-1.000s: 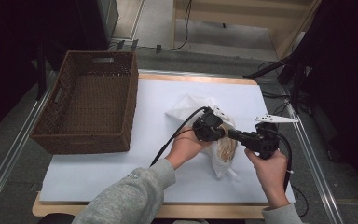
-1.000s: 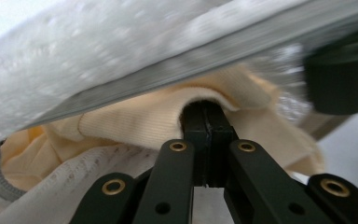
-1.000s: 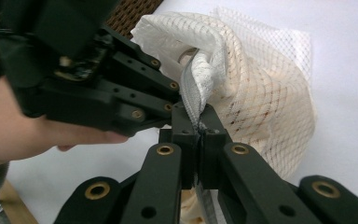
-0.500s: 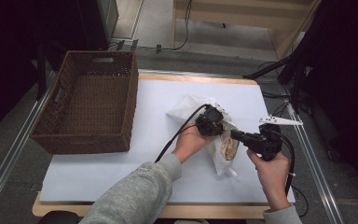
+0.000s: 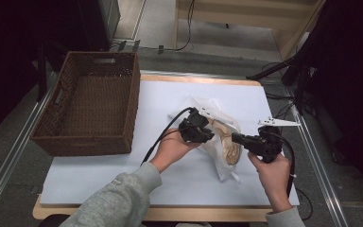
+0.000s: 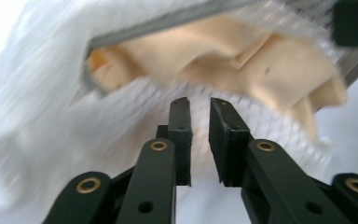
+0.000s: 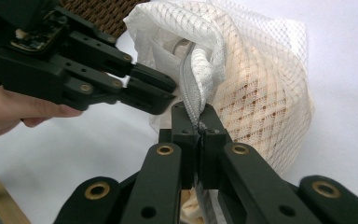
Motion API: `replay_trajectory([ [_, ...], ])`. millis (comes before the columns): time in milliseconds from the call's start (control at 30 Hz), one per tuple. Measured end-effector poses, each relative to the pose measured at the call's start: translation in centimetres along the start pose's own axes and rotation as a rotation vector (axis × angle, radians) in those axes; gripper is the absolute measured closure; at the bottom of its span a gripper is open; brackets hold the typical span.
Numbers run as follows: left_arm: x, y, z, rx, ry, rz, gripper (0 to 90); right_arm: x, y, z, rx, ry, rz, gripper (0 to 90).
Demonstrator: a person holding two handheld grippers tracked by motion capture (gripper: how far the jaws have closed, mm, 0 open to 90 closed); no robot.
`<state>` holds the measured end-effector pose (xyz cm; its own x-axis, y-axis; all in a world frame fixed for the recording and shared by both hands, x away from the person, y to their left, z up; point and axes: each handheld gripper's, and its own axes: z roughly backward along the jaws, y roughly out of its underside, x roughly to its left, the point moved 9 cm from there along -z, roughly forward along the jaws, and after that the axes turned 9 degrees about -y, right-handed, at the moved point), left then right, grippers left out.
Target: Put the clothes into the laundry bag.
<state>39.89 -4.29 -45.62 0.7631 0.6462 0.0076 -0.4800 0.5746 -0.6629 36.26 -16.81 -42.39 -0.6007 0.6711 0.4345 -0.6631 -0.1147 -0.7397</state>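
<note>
A white mesh bag [image 5: 224, 151] with a beige garment [image 6: 223, 60] inside lies right of the table's middle. My right gripper [image 5: 234, 138] comes in from the right and is shut on the bag's grey zipper edge [image 7: 191, 88], pinching it between its jaws [image 7: 199, 112]. My left gripper [image 5: 209, 135] is at the bag's left side. Its jaws [image 6: 199, 101] stand a narrow gap apart with nothing between them, pointing at the mesh [image 6: 42, 116] just below the bag's mouth. In the right gripper view the left gripper [image 7: 165, 93] sits just left of the zipper.
A brown wicker basket [image 5: 56, 137] stands at the table's left, open side up. A white sheet [image 5: 123, 175] covers the tabletop. Cables trail from both grippers, and metal rails [image 5: 9, 161] run along the table's sides.
My left gripper has drawn back slightly to the left of the bag. The right gripper keeps its hold on the zipper edge and has hardly moved.
</note>
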Motion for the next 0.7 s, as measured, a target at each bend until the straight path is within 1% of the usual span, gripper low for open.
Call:
replay_trajectory([
  [33, 0.3, 0.3, 0.1, 0.004, -0.004, -0.004, 77.0, 0.0, 0.0, 0.0, 0.0, 0.0, 0.0, 88.7],
  [67, 1.1, 0.7, 0.3, 0.01, -0.019, 0.016, 75.1, 0.0, 0.0, -0.1, 0.001, 0.0, 0.001, 88.6],
  [100, 1.1, 0.7, 0.3, 0.01, -0.019, 0.016, 74.9, 0.0, 0.0, -0.1, 0.001, 0.0, 0.001, 88.6],
  [133, 1.4, 0.9, 0.5, 0.009, -0.022, 0.029, 73.9, 0.0, -0.1, -0.2, 0.001, 0.001, 0.004, 88.6],
  [167, 2.1, 1.2, 0.9, 0.007, -0.031, 0.04, 72.9, 0.0, -0.1, -0.2, 0.003, 0.001, 0.005, 88.6],
  [267, 3.2, 1.3, 1.4, -0.007, -0.052, 0.067, 68.0, -0.1, -0.1, -0.3, 0.008, 0.001, 0.007, 88.3],
  [300, 3.2, 1.3, 1.4, -0.007, -0.052, 0.067, 66.5, -0.1, -0.1, -0.4, 0.009, 0.0, 0.005, 88.3],
  [333, 3.7, 1.1, 1.4, -0.011, -0.06, 0.08, 64.5, -0.1, 0.0, -0.6, 0.012, -0.001, 0.007, 88.3],
  [367, 4.0, 1.1, 1.3, -0.006, -0.063, 0.088, 62.4, 0.0, 0.0, -0.6, 0.014, -0.001, 0.01, 88.2],
  [400, 4.1, 0.9, 1.1, -0.004, -0.058, 0.103, 59.9, 0.0, 0.0, -0.7, 0.015, -0.002, 0.011, 88.3],
  [467, 4.1, 0.6, 0.7, -0.001, -0.05, 0.112, 56.0, 0.2, -0.1, -0.7, 0.015, -0.004, 0.014, 88.3],
  [533, 4.1, 0.3, 0.4, 0.004, -0.058, 0.11, 53.4, 0.2, -0.1, -0.7, 0.015, -0.006, 0.015, 88.3],
  [600, 4.1, -0.3, -0.1, 0.0, -0.053, 0.111, 50.7, 0.2, -0.1, -0.7, 0.016, -0.007, 0.017, 88.3],
  [667, 4.1, -0.7, -0.5, 0.002, -0.051, 0.12, 50.1, 0.3, -0.1, -0.8, 0.018, -0.008, 0.017, 88.3],
  [700, 4.2, -0.9, -0.8, 0.008, -0.056, 0.115, 52.8, 0.3, -0.1, -0.8, 0.019, -0.008, 0.017, 88.3],
])
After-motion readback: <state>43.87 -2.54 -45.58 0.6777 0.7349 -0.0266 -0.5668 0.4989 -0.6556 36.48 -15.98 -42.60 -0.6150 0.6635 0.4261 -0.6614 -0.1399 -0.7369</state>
